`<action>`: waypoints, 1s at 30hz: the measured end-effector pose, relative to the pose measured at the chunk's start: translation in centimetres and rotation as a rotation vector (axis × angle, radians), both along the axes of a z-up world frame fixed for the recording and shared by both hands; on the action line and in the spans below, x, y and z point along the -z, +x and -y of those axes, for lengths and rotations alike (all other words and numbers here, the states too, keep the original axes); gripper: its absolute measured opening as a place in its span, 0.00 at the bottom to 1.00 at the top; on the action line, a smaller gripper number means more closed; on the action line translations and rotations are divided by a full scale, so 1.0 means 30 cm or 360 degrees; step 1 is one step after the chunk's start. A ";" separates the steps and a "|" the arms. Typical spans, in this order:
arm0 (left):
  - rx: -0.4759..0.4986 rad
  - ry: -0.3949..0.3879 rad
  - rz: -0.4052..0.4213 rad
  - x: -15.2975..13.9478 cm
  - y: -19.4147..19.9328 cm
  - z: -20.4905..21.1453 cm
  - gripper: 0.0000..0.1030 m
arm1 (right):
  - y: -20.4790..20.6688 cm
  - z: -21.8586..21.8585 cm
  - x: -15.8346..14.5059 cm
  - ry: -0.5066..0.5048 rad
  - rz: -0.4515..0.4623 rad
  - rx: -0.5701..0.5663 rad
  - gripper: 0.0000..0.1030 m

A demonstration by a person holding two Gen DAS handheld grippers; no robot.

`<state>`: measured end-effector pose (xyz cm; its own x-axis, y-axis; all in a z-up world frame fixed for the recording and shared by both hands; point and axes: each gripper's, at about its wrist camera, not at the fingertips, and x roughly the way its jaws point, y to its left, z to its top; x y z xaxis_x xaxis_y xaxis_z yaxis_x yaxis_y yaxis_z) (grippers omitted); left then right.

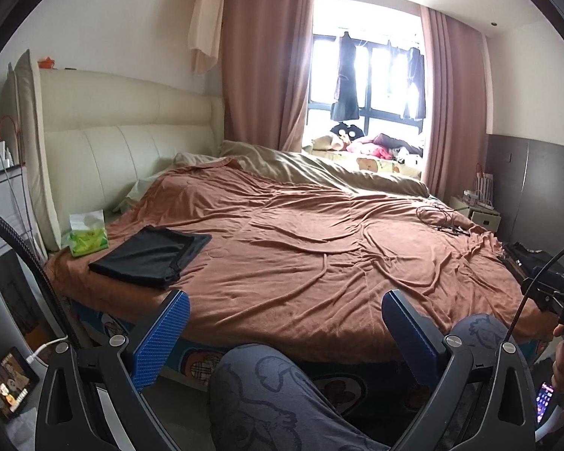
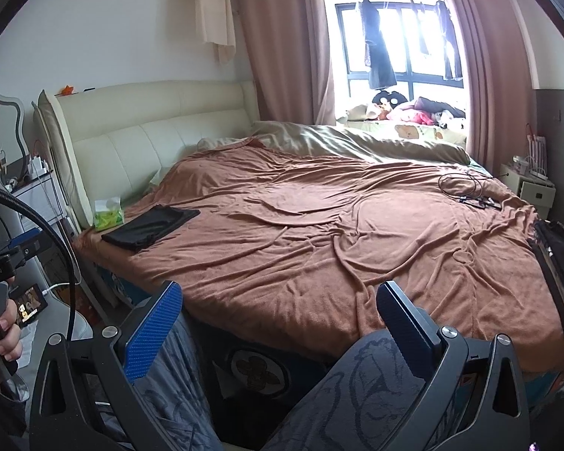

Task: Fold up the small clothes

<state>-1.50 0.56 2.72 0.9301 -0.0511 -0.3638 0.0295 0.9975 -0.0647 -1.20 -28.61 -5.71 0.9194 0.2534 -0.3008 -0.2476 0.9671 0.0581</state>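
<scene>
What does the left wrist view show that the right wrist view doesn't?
Only the left wrist view shows the right gripper's body, held at the right edge, and a lit phone below it. Only the right wrist view shows a mirror at far left and the dark garment at the bed's right edge laid out in fuller view. Both show the folded black garment beside the green tissue pack and cables on the brown blanket.
</scene>
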 end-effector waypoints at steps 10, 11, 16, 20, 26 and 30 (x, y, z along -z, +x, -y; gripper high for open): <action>-0.0033 -0.0013 -0.0001 -0.003 -0.004 -0.016 1.00 | 0.000 -0.002 0.002 0.0006 -0.0011 0.0005 1.00; -0.0036 -0.0013 -0.0001 -0.004 -0.003 -0.018 1.00 | 0.001 -0.001 0.001 0.0008 -0.0014 0.0006 1.00; -0.0042 -0.0020 -0.0002 -0.007 -0.005 -0.026 1.00 | -0.003 -0.010 0.002 0.0007 -0.0019 0.0005 1.00; -0.0041 -0.0022 -0.0001 -0.010 -0.005 -0.029 1.00 | -0.003 -0.011 0.001 0.0016 -0.0018 0.0004 1.00; -0.0037 -0.0022 -0.0003 -0.012 -0.006 -0.032 1.00 | 0.008 -0.009 0.006 0.0026 -0.0030 -0.0003 1.00; -0.0037 -0.0023 -0.0002 -0.011 -0.005 -0.032 1.00 | 0.008 -0.008 0.005 0.0023 -0.0033 -0.0002 1.00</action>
<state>-1.67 1.51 3.07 0.9305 -0.0349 -0.3646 0.0063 0.9968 -0.0794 -0.97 -28.36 -5.87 0.9126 0.2593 -0.3162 -0.2476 0.9658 0.0774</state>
